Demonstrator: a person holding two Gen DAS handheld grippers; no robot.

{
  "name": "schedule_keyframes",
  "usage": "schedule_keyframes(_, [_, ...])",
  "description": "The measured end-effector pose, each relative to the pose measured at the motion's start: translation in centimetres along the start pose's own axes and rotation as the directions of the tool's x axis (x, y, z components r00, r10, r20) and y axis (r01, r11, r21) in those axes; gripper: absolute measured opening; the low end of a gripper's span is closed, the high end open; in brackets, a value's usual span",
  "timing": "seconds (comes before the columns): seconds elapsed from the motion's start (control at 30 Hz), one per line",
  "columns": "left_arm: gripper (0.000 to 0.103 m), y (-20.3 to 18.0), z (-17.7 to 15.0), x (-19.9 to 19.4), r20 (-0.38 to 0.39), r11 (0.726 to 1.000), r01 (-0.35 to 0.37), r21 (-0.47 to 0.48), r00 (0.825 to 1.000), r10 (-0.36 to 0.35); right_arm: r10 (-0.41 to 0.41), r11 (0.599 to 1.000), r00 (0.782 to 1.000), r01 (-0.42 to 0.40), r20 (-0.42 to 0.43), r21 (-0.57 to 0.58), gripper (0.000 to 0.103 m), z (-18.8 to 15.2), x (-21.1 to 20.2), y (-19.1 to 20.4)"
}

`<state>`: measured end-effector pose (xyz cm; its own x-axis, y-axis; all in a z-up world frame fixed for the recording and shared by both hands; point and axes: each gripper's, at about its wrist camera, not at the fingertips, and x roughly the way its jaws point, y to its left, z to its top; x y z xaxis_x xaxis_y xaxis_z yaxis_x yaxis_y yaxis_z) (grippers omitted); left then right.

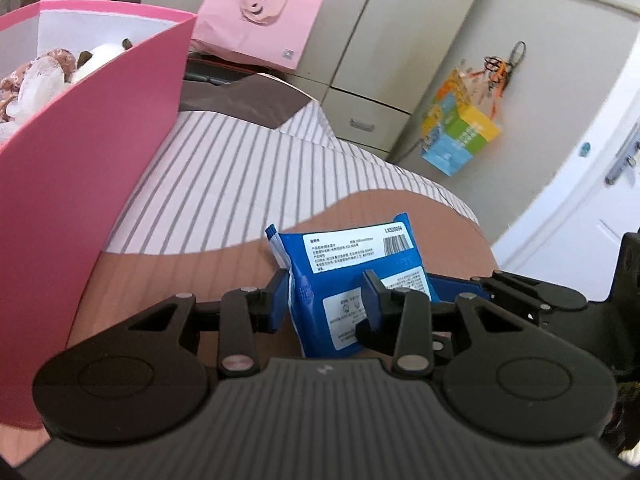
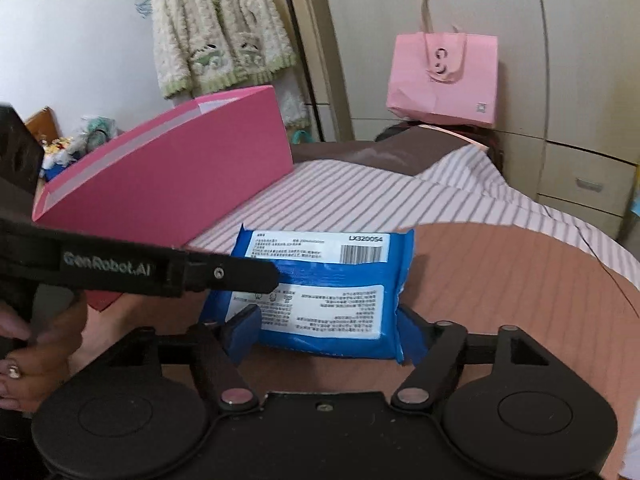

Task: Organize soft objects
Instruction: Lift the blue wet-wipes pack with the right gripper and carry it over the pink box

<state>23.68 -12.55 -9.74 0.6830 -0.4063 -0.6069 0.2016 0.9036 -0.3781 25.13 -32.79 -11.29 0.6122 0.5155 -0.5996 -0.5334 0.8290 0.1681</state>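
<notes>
Two grippers work one blue soft pack (image 2: 324, 292), which sits on the brown striped bed cover (image 2: 500, 292), just right of the pink box (image 2: 168, 184).

Left gripper (image 1: 326, 300): jaws clamped on the pack's near end, film crumpled between the blue pads, that corner lifted. In the right wrist view its black finger lies across the pack's left part. Right gripper (image 2: 328, 330): jaws wide, one pad at each short side of the pack; right pad partly hidden behind the pack, no squeeze visible, so I call it open around it, not gripping.

Risks, my judgement:
- The left grip holds only one end of a floppy, slick pack. If lifted from there it likely sags, swings or slips out.
- Right jaws closing while the left finger lies across the pack could pinch or knock that finger.
- If both pull different ways, the film seam at the crimped edge (image 1: 280, 248) could tear.
- The pink box wall is tall and thin. A low carry could catch the rim (image 1: 100, 76) and tip the box; plush toys (image 1: 44, 72) already fill part of it.

Writing:
- Pack label: code "LX320054" beside a barcode (image 2: 362, 254). Small print in Chinese, too small to read.
- Left gripper finger: "GenRobot.AI" (image 2: 107, 269).
- Pink paper bag (image 2: 444, 80) by the wardrobe: cut-out logo, unreadable.
</notes>
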Motion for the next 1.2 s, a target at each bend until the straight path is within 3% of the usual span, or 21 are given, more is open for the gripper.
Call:
schedule_keyframes(0.3, [0.037, 0.1, -0.8, -3.0, -0.075, 0.999, 0.048, 0.024, 0.996, -0.046, -0.079, 0.995, 0.997, 0.078, 0.01, 0.063, 0.08, -1.3, -2.8, 3.0])
schedule_keyframes(0.53, [0.037, 0.7, -1.2, -5.1, -0.148, 0.993, 0.108, 0.039, 0.984, -0.102, -0.129, 0.981, 0.992, 0.13, -0.017, 0.143, 0.08, -2.2, -4.2, 5.4])
schedule_keyframes(0.9, [0.037, 1.1, -2.5, -10.7, -0.212, 0.98, 0.187, 0.067, 0.962, -0.169, -0.217, 0.972, 0.972, 0.223, -0.094, 0.069, 0.079, -2.6, -7.3, 11.3])
schedule_keyframes(1.2, [0.037, 3.3, -2.7, -15.7, -0.252, 0.967, 0.244, 0.068, 0.942, -0.22, -0.23, 0.973, 0.967, 0.229, -0.109, -0.027, 0.079, -2.1, -9.8, 16.7])
